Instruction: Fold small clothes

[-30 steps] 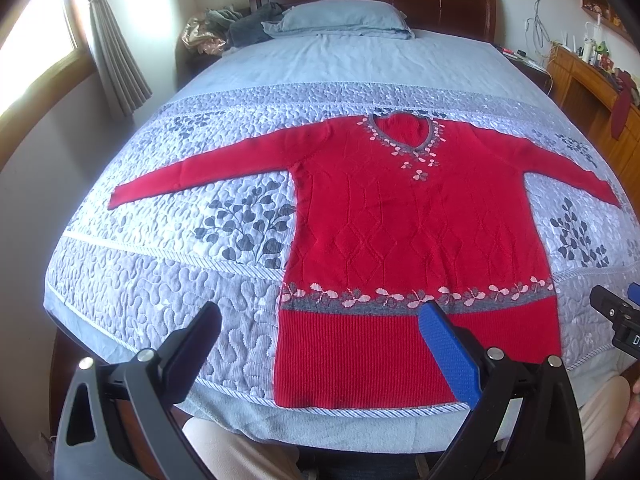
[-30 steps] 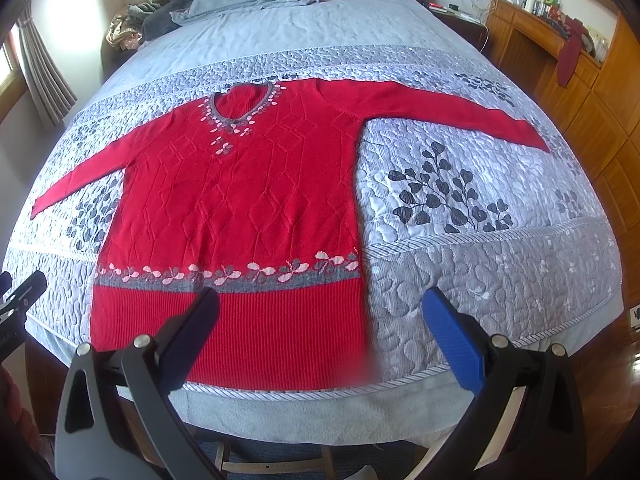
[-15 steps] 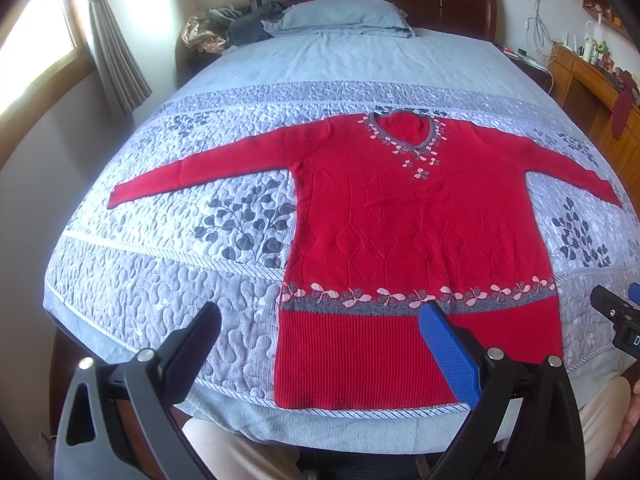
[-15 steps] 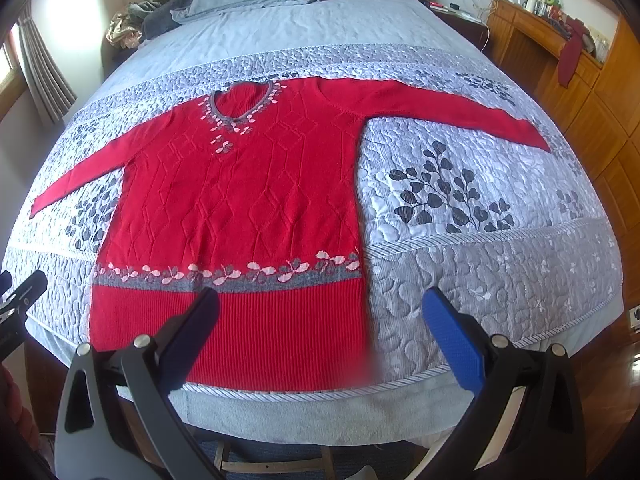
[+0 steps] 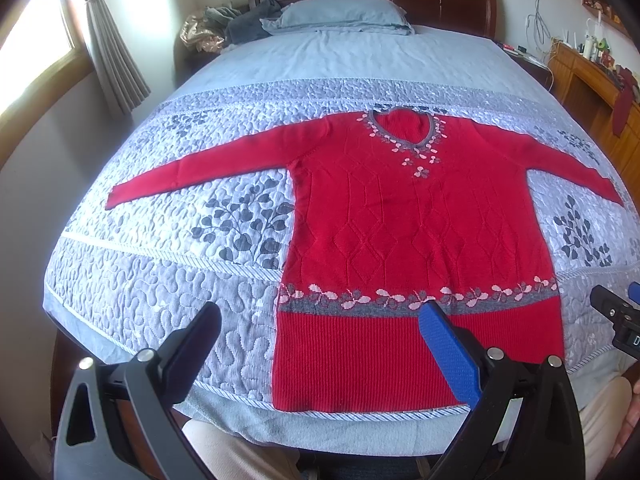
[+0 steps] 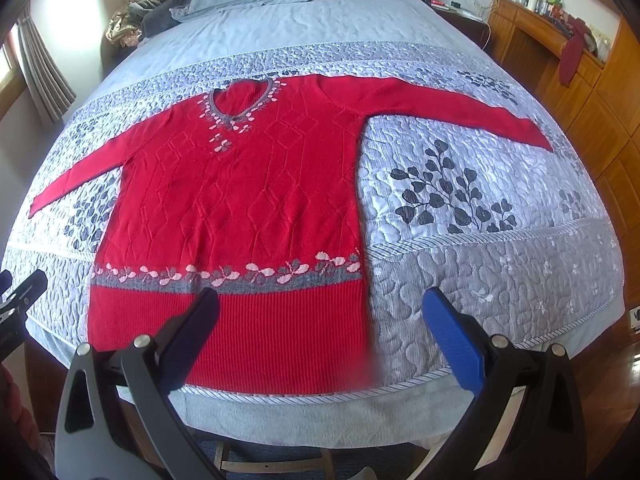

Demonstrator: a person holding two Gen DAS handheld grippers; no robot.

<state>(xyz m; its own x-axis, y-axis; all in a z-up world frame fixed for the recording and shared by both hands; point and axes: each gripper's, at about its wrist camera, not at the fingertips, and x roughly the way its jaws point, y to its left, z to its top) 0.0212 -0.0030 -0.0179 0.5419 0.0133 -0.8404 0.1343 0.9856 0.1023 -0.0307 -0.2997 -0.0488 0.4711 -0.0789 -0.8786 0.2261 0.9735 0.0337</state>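
Observation:
A red knitted sweater lies flat and face up on the bed, both sleeves spread out sideways, hem toward me; it also shows in the right wrist view. It has a grey V-neck and a grey band of pink flowers above the ribbed hem. My left gripper is open and empty, held above the bed's near edge over the hem's left corner. My right gripper is open and empty above the hem's right corner.
The bed has a grey quilted cover with leaf prints, a blue pillow and a heap of clothes at the dark wooden headboard. A window and curtain are left; wooden cabinets stand right.
Both grippers have stayed nearly still; the views shift only slightly. The sweater has not moved.

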